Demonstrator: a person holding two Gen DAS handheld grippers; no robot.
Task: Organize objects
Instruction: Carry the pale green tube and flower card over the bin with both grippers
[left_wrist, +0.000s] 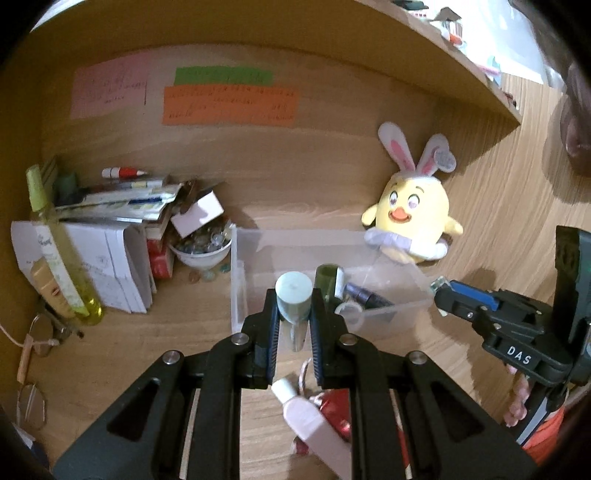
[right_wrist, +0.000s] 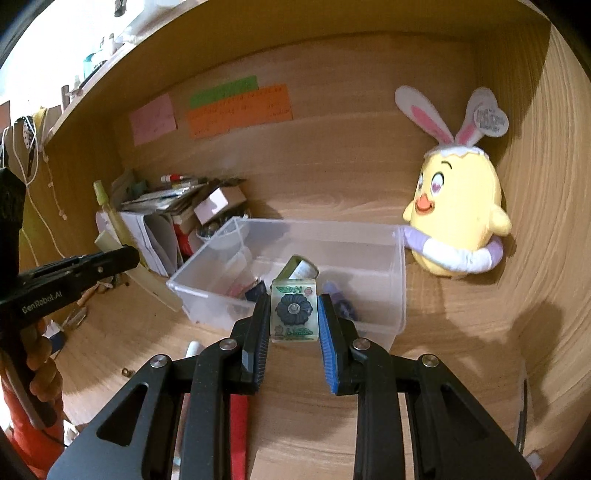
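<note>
Left tongs (left_wrist: 294, 314): pinching a small clear bottle with pale blue cap (left_wrist: 293, 295) just under the cap, pads flat on its sides. Bottle hangs upright, clear of the table (left_wrist: 147, 350), near the front wall of the clear plastic bin (left_wrist: 238, 288). Judgement: gripped high so the body can go down into the bin without the pads fouling the rim.

Right tongs (right_wrist: 293, 314): pinching a translucent greenish block (right_wrist: 294, 310), printed face toward the camera: a dark flower with green leaves above and below; characters on it too small to read. Held by its two narrow sides, above the near wall of the bin. Judgement: both items look staged for dropping into the bin; neither is released yet.

Bin contents: an olive-green tube (right_wrist: 295, 269), a dark purple item (right_wrist: 341, 304), a few smaller pieces I cannot identify. It appears to be the collecting container.

Still on the table below the tongs: a white-capped pinkish bottle (left_wrist: 306, 413) beside a red shiny object (left_wrist: 338, 413), not yet sorted.

Further out: a yellow chick plush with rabbit ears (right_wrist: 458, 218) leans at the bin's far right corner, against the wall. Left side: stack of books and papers (left_wrist: 118, 229), a bowl of small glassy pieces (left_wrist: 201, 247), a tall yellow-green spray bottle (left_wrist: 55, 243).

Writing: "DAS" and "GenRobot.AI" on the tong bodies. Pink, green and orange notes (left_wrist: 229, 105) on the back panel: illegible. Heart tag on the plush ear: unreadable.
</note>
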